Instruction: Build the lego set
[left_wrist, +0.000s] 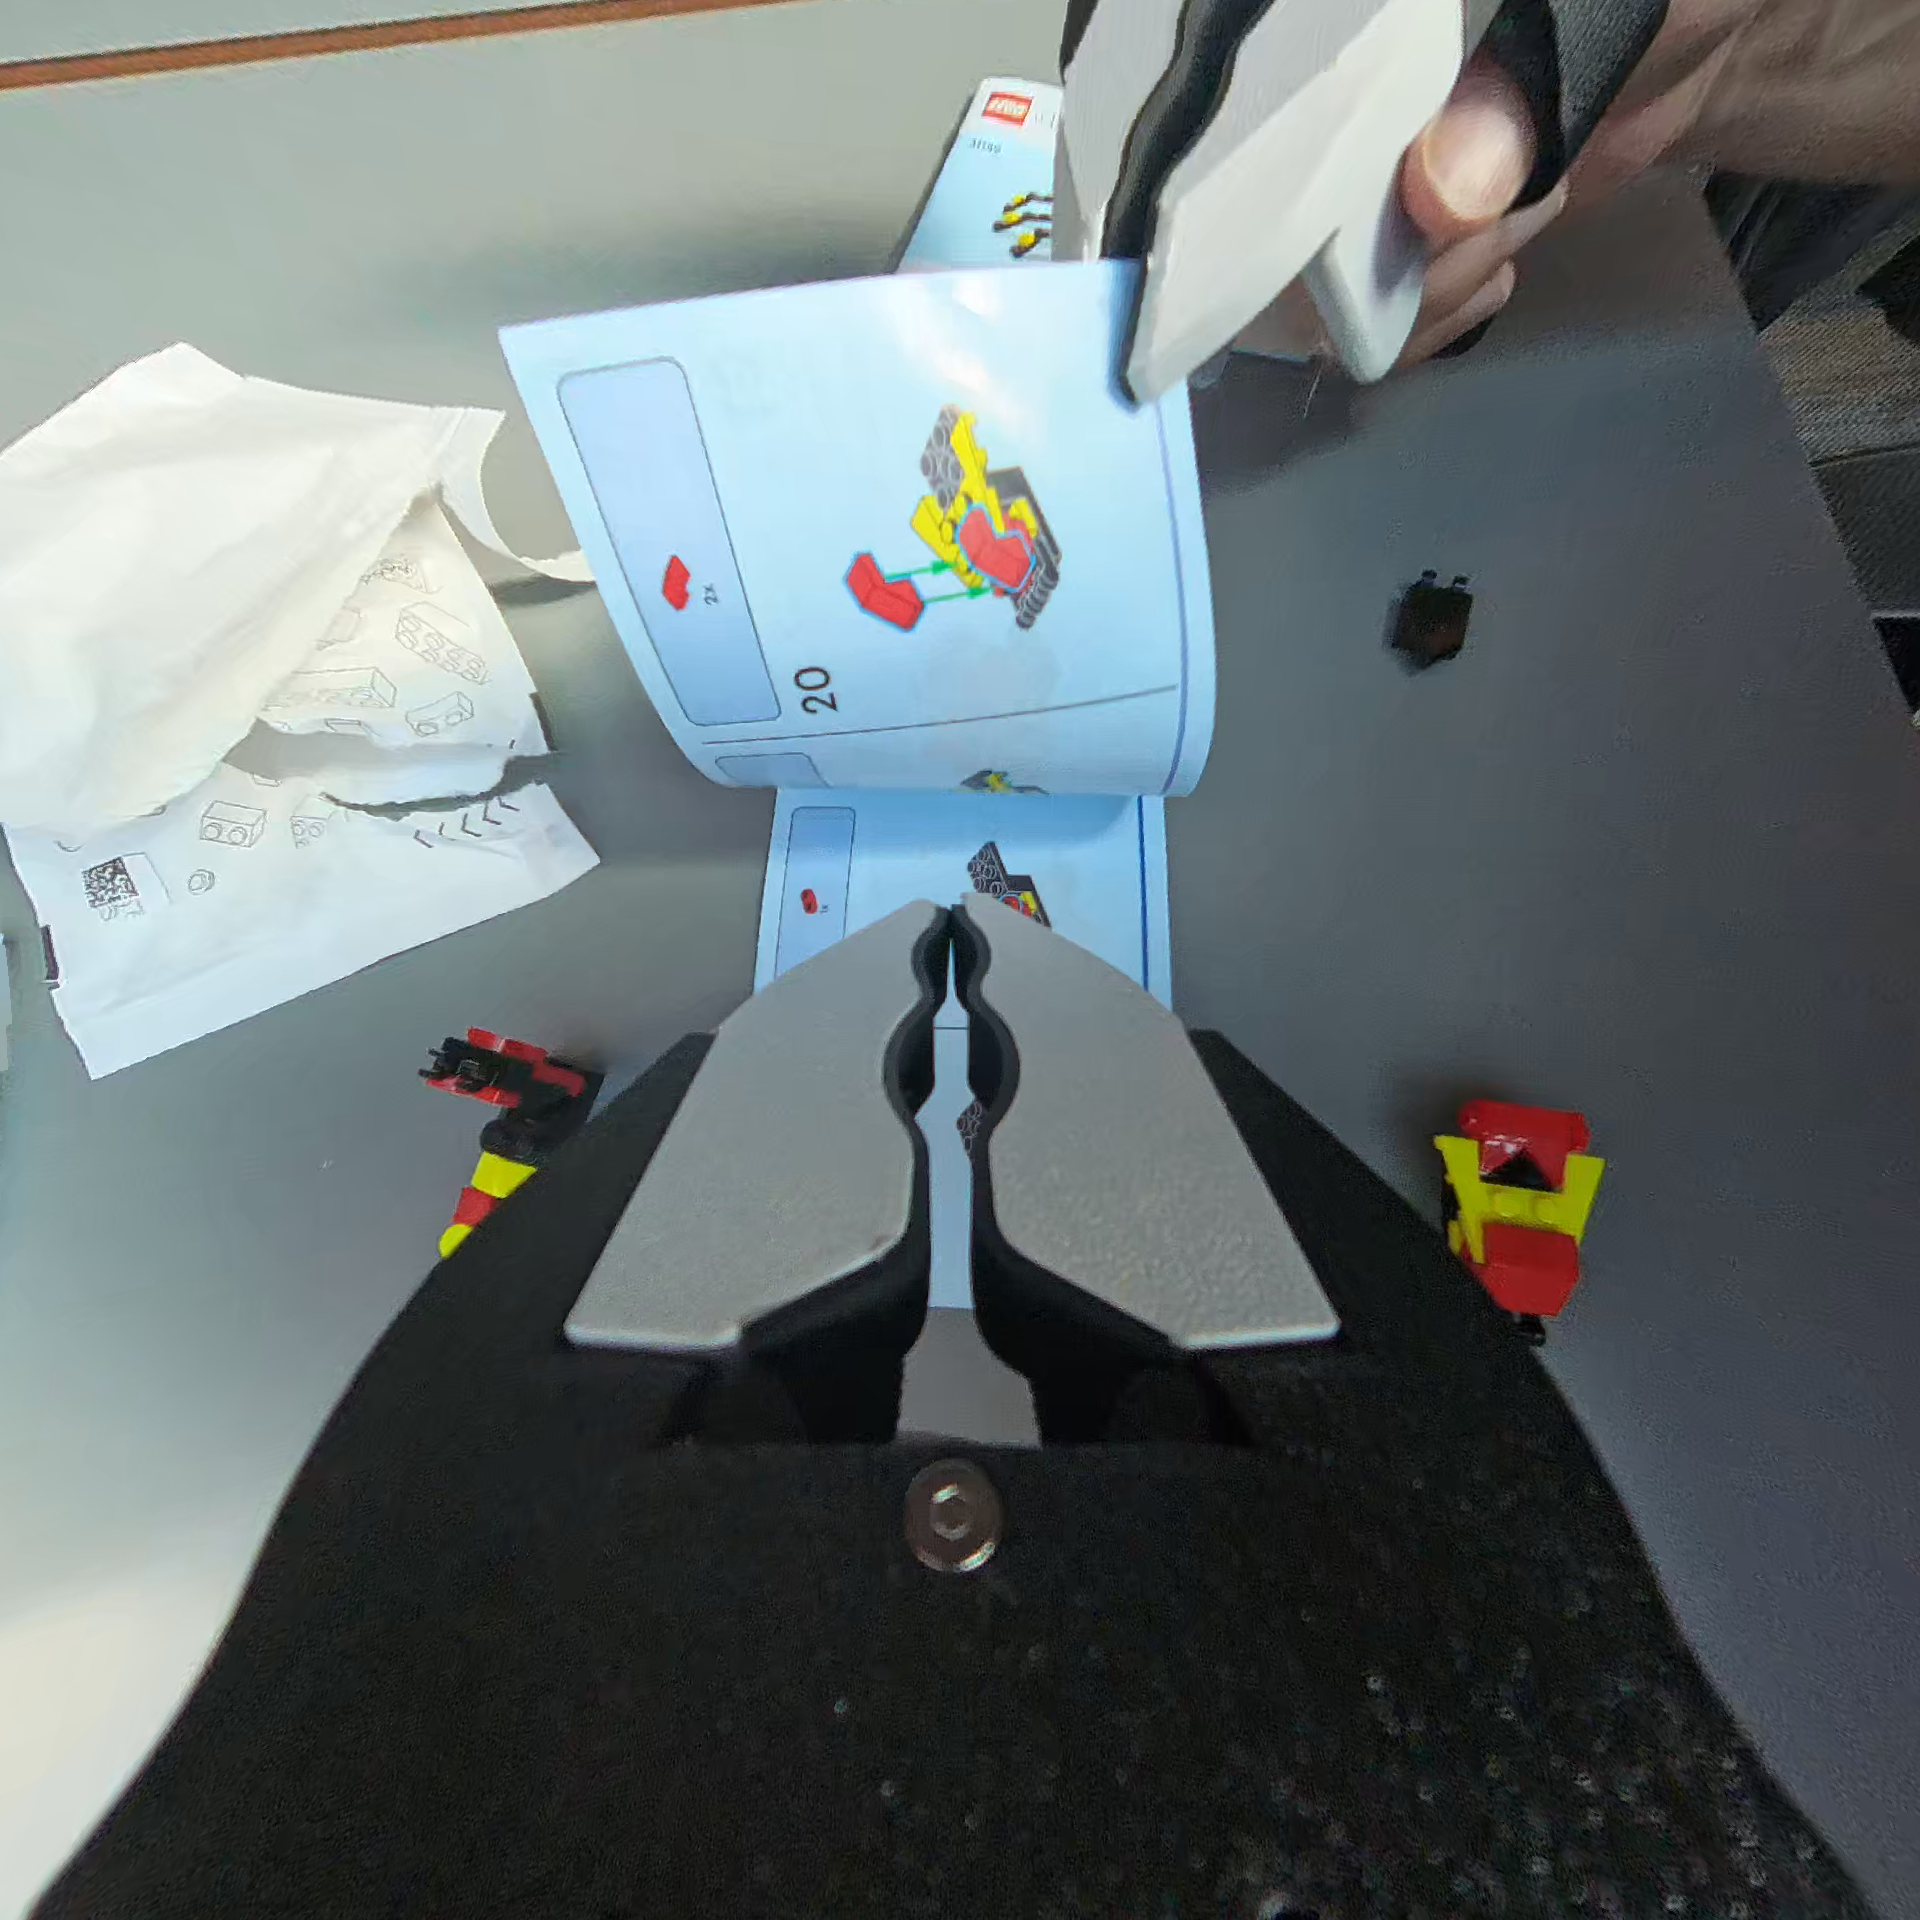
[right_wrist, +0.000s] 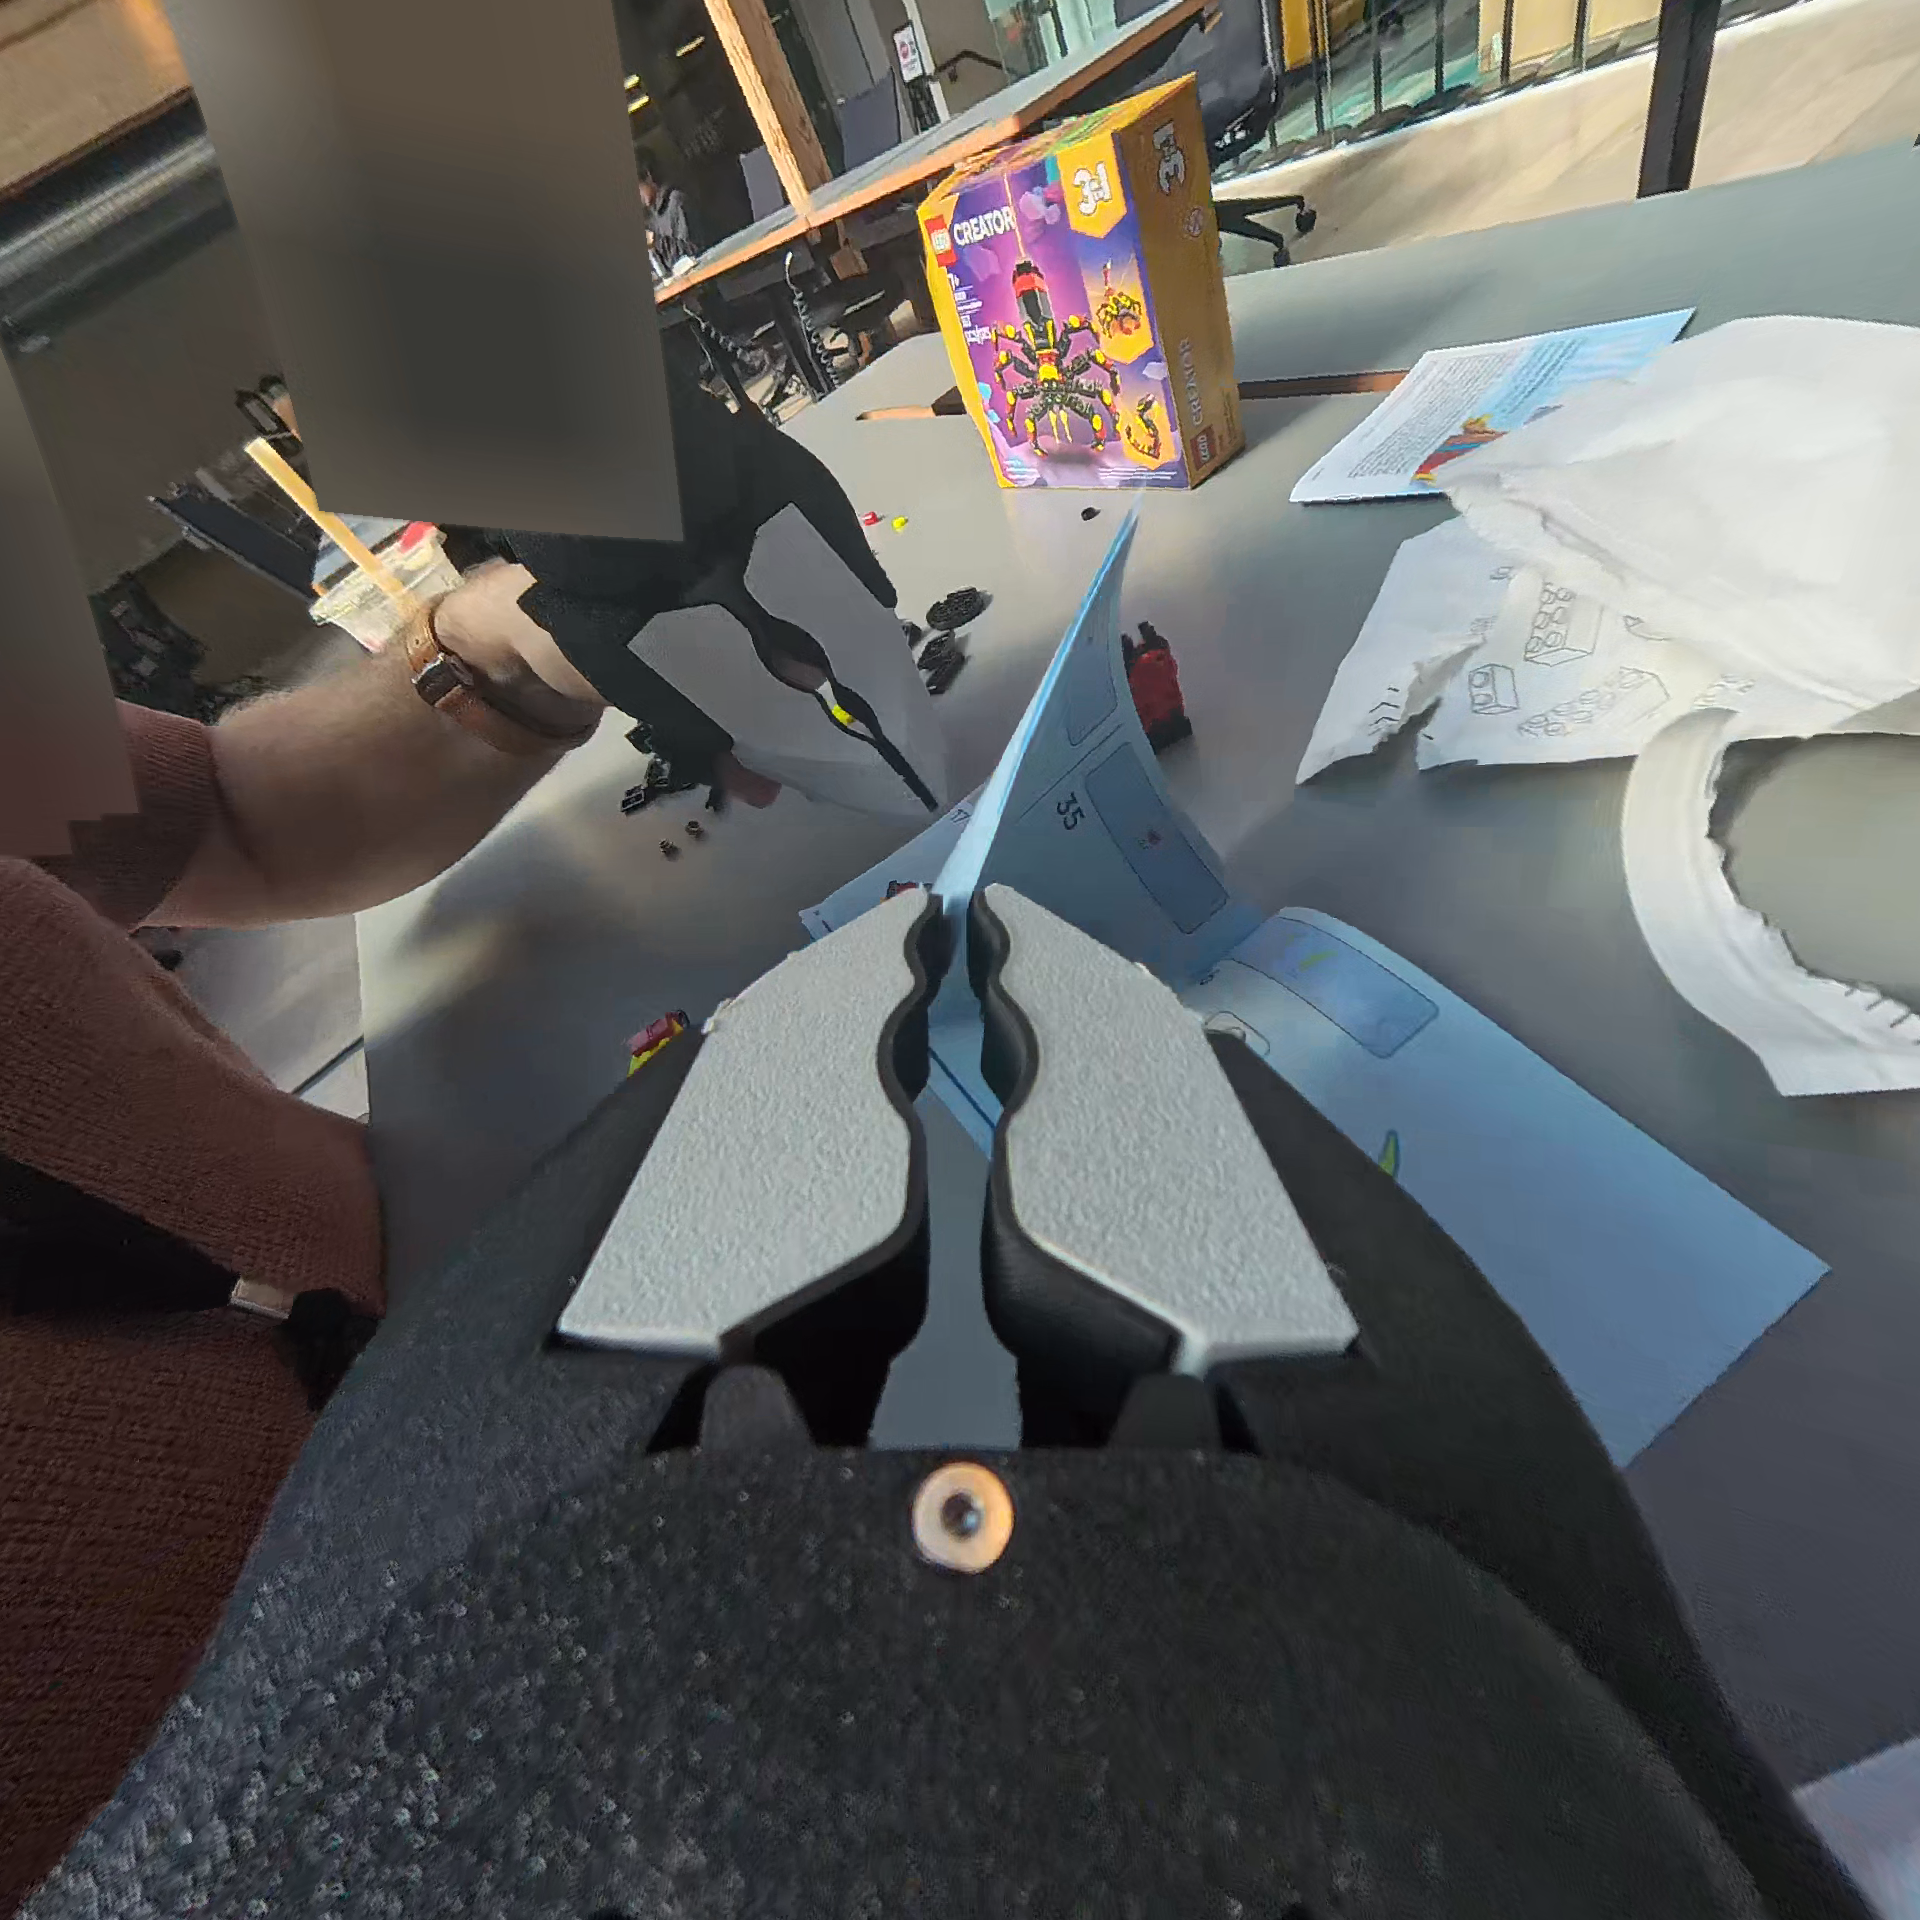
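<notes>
Blue instruction booklet (left_wrist: 894, 540) fills the centre of the left wrist frame, one page curled upright and pinched at its upper-right corner by the right gripper (left_wrist: 1132, 384), whose body is cut off by the top edge. The left gripper (left_wrist: 951, 920) sits low over the booklet's flat pages, jaws pressed together on nothing. A red-yellow lego assembly (left_wrist: 1517, 1205) stands at right; another lego cluster (left_wrist: 499, 1101) at left is half hidden behind the gripper body. The torn white bag (left_wrist: 260, 665) lies at upper left. In the right wrist frame the set's box (right_wrist: 1081, 301) stands at upper centre on the grey table (right_wrist: 1351, 644).
</notes>
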